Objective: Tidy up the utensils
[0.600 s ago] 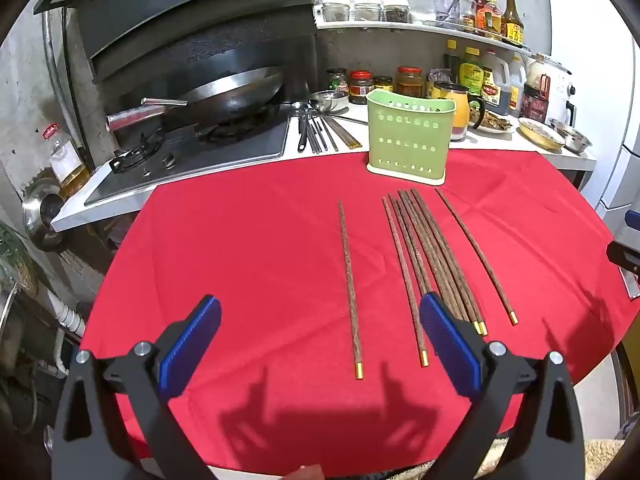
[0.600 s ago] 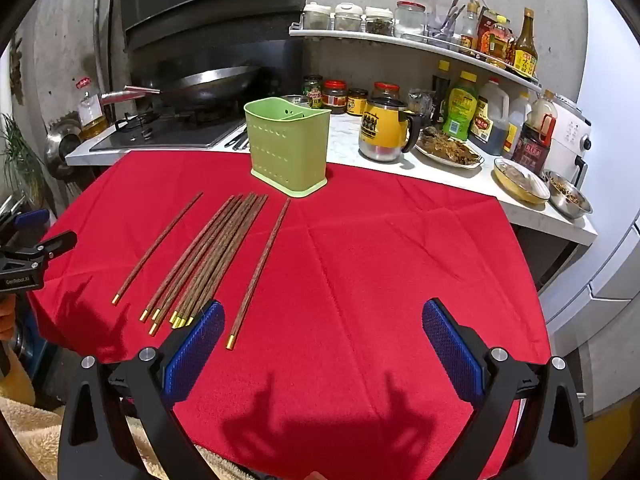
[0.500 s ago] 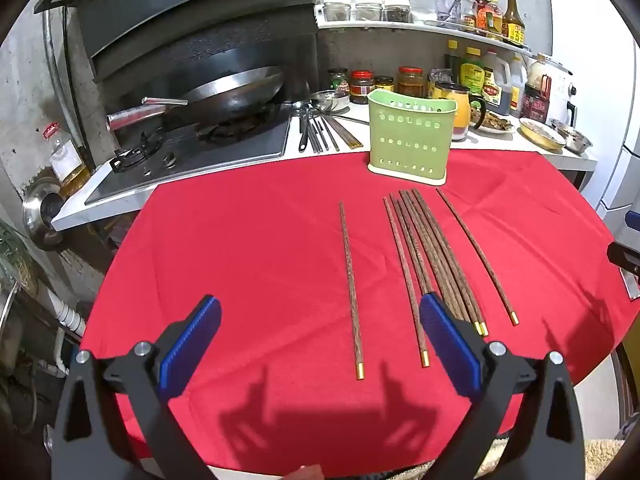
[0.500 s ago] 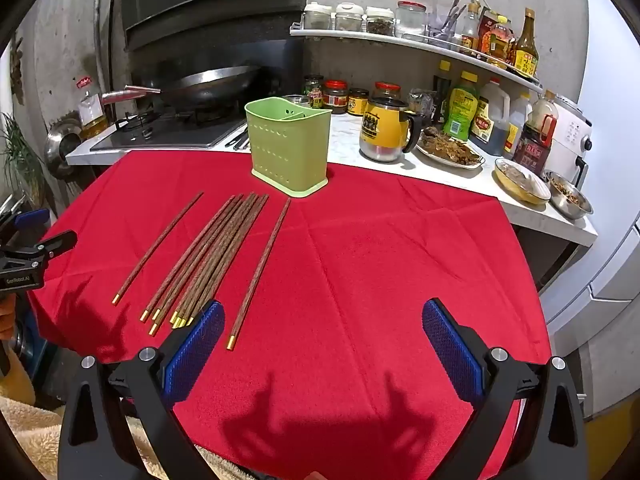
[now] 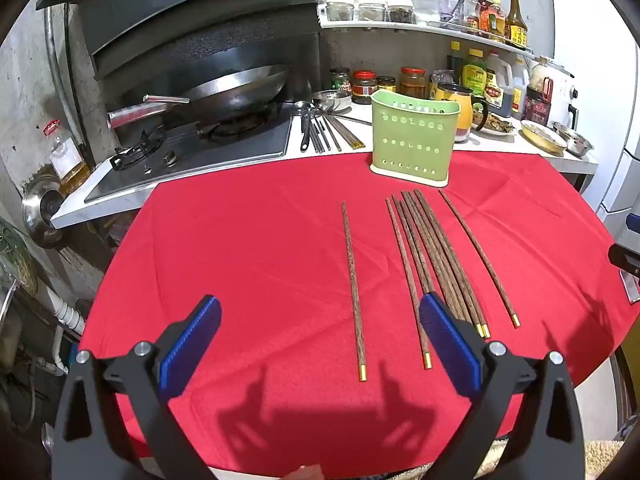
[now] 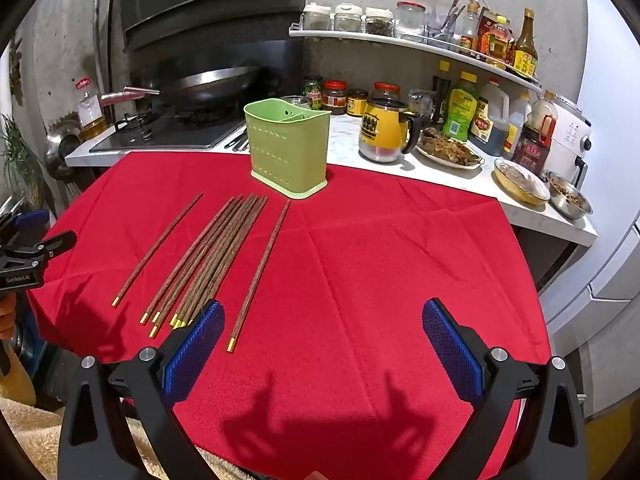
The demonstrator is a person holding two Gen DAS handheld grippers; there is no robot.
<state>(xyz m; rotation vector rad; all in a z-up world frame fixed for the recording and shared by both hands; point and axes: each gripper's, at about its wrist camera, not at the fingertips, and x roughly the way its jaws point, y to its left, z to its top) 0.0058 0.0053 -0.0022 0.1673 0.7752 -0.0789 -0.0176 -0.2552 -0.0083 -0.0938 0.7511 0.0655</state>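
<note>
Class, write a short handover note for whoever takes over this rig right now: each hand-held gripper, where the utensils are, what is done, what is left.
Left hand-held gripper: open, empty, above the red cloth.
Right hand-held gripper: open, empty.
Chopsticks: all flat on the cloth, a bundle plus two strays, in front of the green holder.
Done: nothing visibly in the holder.
Left: put every chopstick into it.

The right gripper (image 6: pixel 323 344) hangs above the near part of a red cloth (image 6: pixel 380 272) covering the table, its blue-padded fingers (image 6: pixel 450 346) spread wide with nothing between them. A bundle of wooden chopsticks (image 6: pixel 212 260) lies to the left, with one single chopstick (image 6: pixel 262 270) on its right and another (image 6: pixel 158 250) on its left. Behind them stands a green holder (image 6: pixel 288 148), upright. The left gripper (image 6: pixel 28 256) shows at the left edge.
</note>
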